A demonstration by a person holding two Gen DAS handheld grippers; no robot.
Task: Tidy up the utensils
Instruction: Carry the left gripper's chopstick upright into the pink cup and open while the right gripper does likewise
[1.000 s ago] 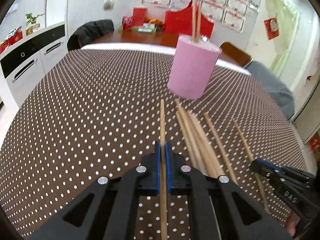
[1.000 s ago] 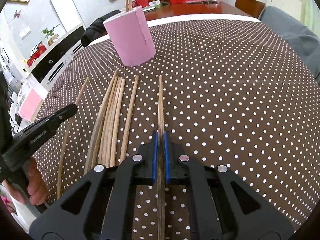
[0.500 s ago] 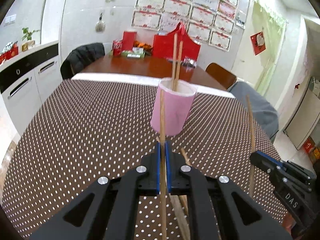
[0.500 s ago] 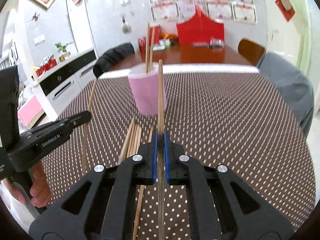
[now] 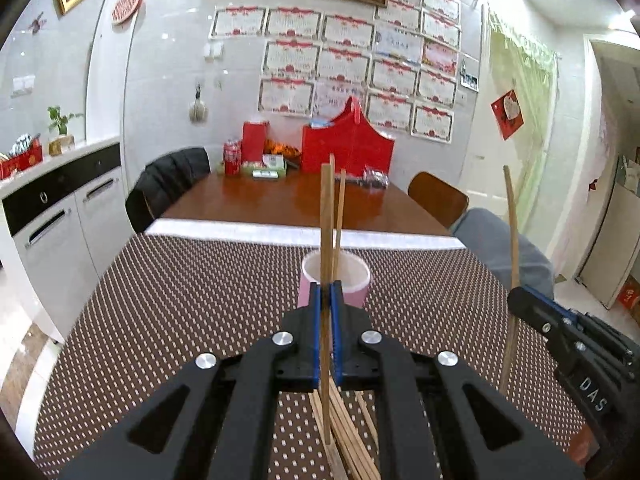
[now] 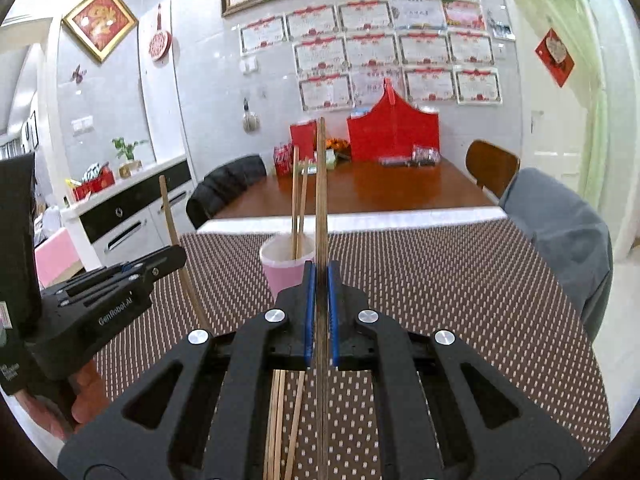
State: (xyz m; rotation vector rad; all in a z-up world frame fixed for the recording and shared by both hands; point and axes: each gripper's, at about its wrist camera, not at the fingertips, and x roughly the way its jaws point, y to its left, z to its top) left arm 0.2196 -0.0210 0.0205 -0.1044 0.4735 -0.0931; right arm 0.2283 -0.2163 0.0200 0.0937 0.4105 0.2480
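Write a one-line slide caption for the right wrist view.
Right gripper raises one chopstick toward the pink cup holding two chopsticks; left gripper lifts another.

The cylindrical pink cup (image 5: 335, 285) stands on the brown polka-dot tablecloth (image 5: 180, 300), two thin wooden chopsticks (image 6: 298, 204) standing in it. Nearer the cameras, loose wooden chopsticks (image 5: 348, 440) lie on the cloth (partly hidden under the grippers). Behind the cup lies the polished wooden dining table (image 5: 280, 200), with the red gift bag (image 5: 347, 148) at its far edge.
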